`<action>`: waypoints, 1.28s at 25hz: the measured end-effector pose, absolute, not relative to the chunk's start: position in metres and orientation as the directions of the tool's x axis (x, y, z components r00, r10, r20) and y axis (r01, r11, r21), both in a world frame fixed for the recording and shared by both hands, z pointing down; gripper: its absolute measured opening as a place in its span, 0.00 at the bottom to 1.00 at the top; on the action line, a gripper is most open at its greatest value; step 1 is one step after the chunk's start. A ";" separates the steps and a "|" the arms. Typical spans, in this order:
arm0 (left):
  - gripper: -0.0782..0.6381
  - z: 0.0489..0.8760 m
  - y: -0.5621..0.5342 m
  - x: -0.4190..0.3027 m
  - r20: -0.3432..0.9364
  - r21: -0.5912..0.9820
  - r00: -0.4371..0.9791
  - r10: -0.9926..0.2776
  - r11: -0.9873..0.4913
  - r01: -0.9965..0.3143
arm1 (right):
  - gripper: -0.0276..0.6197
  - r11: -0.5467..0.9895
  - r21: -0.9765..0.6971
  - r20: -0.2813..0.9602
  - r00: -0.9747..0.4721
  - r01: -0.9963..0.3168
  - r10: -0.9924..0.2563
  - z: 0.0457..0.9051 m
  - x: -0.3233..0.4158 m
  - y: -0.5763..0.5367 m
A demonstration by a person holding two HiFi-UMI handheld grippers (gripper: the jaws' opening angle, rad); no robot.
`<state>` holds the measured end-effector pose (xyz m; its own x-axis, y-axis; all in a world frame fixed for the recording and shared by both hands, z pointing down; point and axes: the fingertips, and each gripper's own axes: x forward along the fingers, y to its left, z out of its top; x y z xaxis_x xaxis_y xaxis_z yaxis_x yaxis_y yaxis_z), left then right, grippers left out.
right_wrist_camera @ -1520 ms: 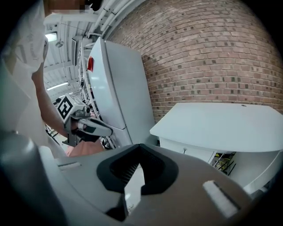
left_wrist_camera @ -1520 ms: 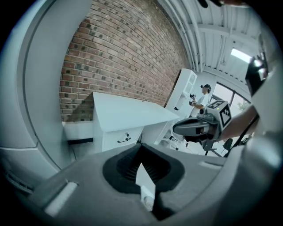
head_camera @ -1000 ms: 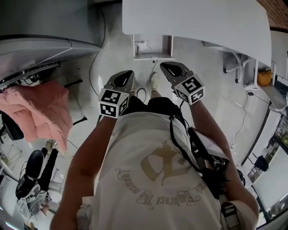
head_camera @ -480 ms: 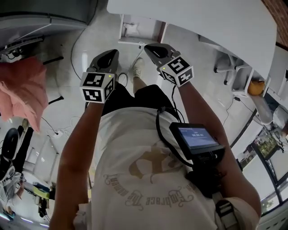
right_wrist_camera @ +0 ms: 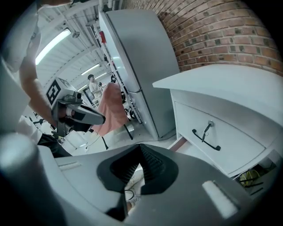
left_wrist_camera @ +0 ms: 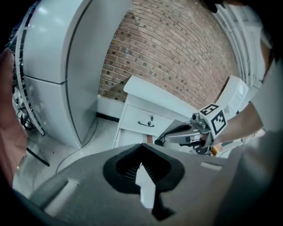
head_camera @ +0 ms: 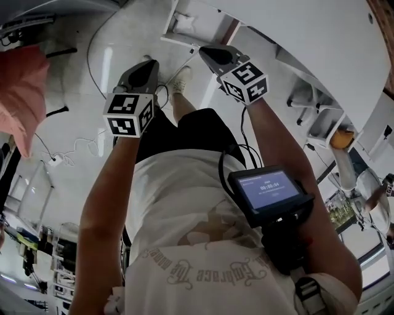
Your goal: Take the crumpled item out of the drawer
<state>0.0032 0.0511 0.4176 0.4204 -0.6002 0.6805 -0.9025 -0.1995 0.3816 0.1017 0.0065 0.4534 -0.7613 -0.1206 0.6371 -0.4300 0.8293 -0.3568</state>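
Observation:
The white cabinet's lower drawer point(head_camera: 206, 18) stands pulled out at the top of the head view. A crumpled white item point(head_camera: 183, 23) lies inside it. My left gripper point(head_camera: 148, 63) hangs shut and empty over the floor, short of the drawer and to its left. Just in front of the drawer's near edge my right gripper point(head_camera: 206, 52) is shut, also holding nothing. In the left gripper view the closed jaws point(left_wrist_camera: 141, 146) point at the open drawer point(left_wrist_camera: 130, 139), with the right gripper point(left_wrist_camera: 161, 140) beside it. The right gripper view shows its jaws point(right_wrist_camera: 140, 146) closed and the left gripper point(right_wrist_camera: 99, 118) off to the left.
The closed upper drawer point(right_wrist_camera: 221, 132) carries a black handle and a key. A tall grey appliance point(left_wrist_camera: 66, 66) stands left of the cabinet before a brick wall. A pink garment point(head_camera: 24, 86) hangs at the left. Cables point(head_camera: 68, 151) run over the white floor.
Both grippers have sunk and tipped downward toward the drawer. The head view has swung, so the drawer now sits at the top edge and the pink garment is further left.

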 end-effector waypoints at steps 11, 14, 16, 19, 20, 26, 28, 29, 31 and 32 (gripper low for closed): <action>0.11 0.470 0.046 0.001 0.674 0.431 0.372 -0.638 -0.070 -0.900 | 0.05 0.847 -0.349 0.683 -0.727 -0.401 -0.063 0.523 0.083 -0.022; 0.11 0.482 0.044 0.000 0.667 0.440 0.377 -0.642 -0.068 -0.896 | 0.05 0.855 -0.325 0.698 -0.713 -0.403 -0.070 0.538 0.074 -0.031; 0.11 0.499 0.043 -0.006 0.661 0.446 0.383 -0.645 -0.073 -0.892 | 0.05 0.856 -0.306 0.715 -0.694 -0.417 -0.082 0.556 0.062 -0.036; 0.11 0.520 0.044 -0.009 0.656 0.455 0.394 -0.644 -0.080 -0.887 | 0.05 0.852 -0.290 0.742 -0.664 -0.437 -0.088 0.578 0.056 -0.033; 0.11 0.525 0.046 -0.007 0.656 0.460 0.401 -0.640 -0.083 -0.884 | 0.05 0.852 -0.285 0.752 -0.654 -0.439 -0.085 0.585 0.056 -0.030; 0.11 0.554 0.049 -0.003 0.649 0.491 0.430 -0.628 -0.085 -0.867 | 0.05 0.868 -0.252 0.806 -0.590 -0.428 -0.057 0.627 0.061 -0.030; 0.11 0.566 0.049 -0.007 0.653 0.498 0.424 -0.628 -0.067 -0.865 | 0.05 0.869 -0.245 0.816 -0.575 -0.430 -0.054 0.640 0.062 -0.036; 0.11 0.571 0.049 -0.009 0.655 0.499 0.420 -0.628 -0.058 -0.865 | 0.05 0.869 -0.242 0.821 -0.568 -0.431 -0.053 0.646 0.062 -0.039; 0.11 0.581 0.047 -0.011 0.661 0.498 0.415 -0.625 -0.048 -0.866 | 0.05 0.870 -0.234 0.831 -0.554 -0.434 -0.053 0.656 0.063 -0.045; 0.11 0.586 0.046 -0.012 0.664 0.497 0.414 -0.623 -0.045 -0.867 | 0.05 0.871 -0.229 0.836 -0.546 -0.436 -0.053 0.661 0.064 -0.047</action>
<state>-0.0119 0.0461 0.5855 0.4135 -0.6228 0.6642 -0.8666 -0.0454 0.4969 0.0645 -0.0469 0.6615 -0.5459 -0.0534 0.8361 -0.4355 0.8706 -0.2288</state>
